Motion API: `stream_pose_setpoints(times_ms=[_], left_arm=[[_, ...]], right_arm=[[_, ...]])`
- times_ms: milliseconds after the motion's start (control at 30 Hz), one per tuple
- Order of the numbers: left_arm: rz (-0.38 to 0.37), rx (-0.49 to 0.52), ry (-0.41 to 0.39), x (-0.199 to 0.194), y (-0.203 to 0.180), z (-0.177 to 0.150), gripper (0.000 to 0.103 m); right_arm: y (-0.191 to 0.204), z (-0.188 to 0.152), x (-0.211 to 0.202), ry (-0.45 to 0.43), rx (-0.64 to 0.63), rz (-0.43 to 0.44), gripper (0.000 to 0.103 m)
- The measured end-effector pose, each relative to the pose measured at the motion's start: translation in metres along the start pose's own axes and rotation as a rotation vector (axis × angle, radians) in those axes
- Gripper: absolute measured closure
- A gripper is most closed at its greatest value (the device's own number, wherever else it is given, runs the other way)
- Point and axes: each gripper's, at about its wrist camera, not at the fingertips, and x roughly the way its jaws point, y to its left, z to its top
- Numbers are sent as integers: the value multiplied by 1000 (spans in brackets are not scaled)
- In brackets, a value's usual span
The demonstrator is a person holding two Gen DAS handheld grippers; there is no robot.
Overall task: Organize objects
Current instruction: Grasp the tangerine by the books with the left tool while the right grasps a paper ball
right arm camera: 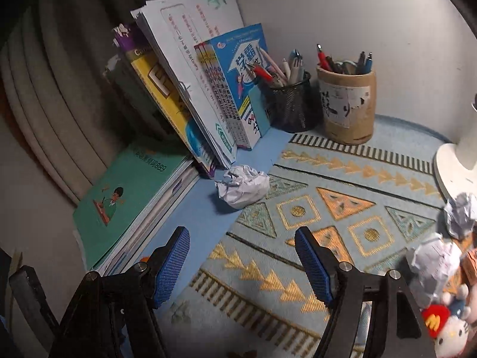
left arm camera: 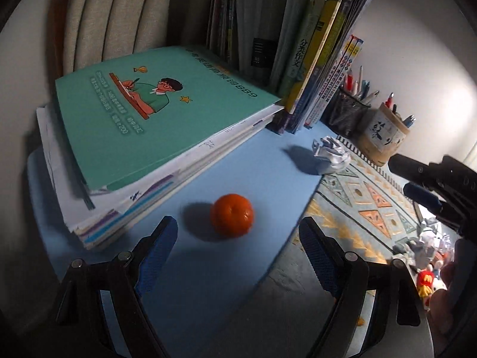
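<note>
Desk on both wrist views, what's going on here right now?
A person is tidying the desk with two handheld grippers. The left gripper is open and empty, aimed at the orange on the blue mat. The right gripper is open and empty over the patterned mat, short of the paper ball. Nothing is held yet.

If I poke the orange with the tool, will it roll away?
Probably. The orange looks round and sits loose on the smooth blue mat, so a nudge would likely roll it. Its skin looks shiny, so the pads may slip. It should feel firm, not floppy.
</note>
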Motion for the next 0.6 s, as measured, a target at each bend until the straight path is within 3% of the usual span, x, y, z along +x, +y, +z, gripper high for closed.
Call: stream_pose_setpoints(times_ms=[100, 400, 533, 600], left_arm=[[32, 13, 8, 13, -1, 6, 21], [35, 4, 76, 41, -1, 7, 21], [25, 1, 73, 42, 1, 6, 28], [11, 12, 69, 41, 0, 5, 42]], right_arm=[[2, 14, 32, 24, 2, -3, 31], [-1, 33, 105, 114, -12, -36, 31], [-2, 36, 120, 121, -34, -40, 31], [-1, 36, 121, 104, -54, -43, 32]])
